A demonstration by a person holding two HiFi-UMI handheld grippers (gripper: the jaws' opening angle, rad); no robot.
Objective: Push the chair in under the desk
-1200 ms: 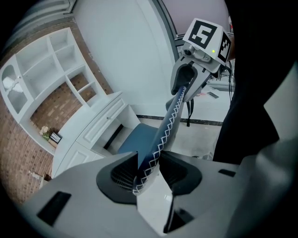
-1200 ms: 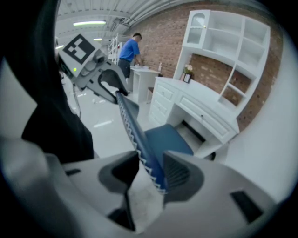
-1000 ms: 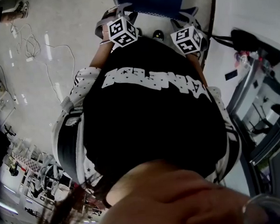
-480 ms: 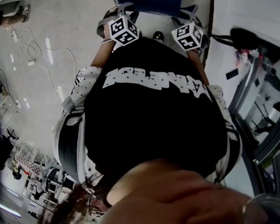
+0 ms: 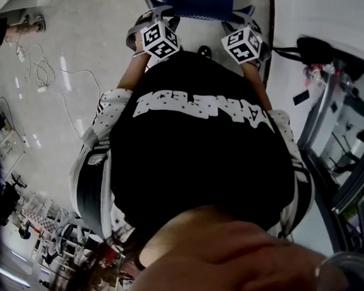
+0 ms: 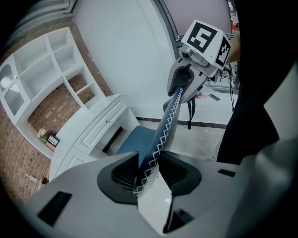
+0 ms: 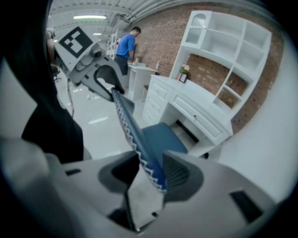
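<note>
Both grippers are clamping onto the top edge of the chair's backrest (image 6: 165, 123). The left gripper (image 6: 149, 169) is pinching one end of the stitched blue edge between its pads, and the right gripper (image 7: 151, 174) is pinching the other end. The seat (image 7: 163, 137) is standing just in front of the white desk (image 7: 198, 114), facing its knee opening, and is not yet going under it.

Judgement: the push is best served by both hands advancing evenly, keeping the backrest square to the desk front. One hand leading would risk skewing the seat against a side of the opening. The chair's base is probably lying behind the person's torso in the head view, so clearance at floor level is going unconfirmed.

Against a second ago, the right gripper's marker cube (image 5: 243, 44) is sitting slightly further up the head view, away from the person. The left gripper's marker cube (image 5: 160, 39) is showing hardly any shift
</note>
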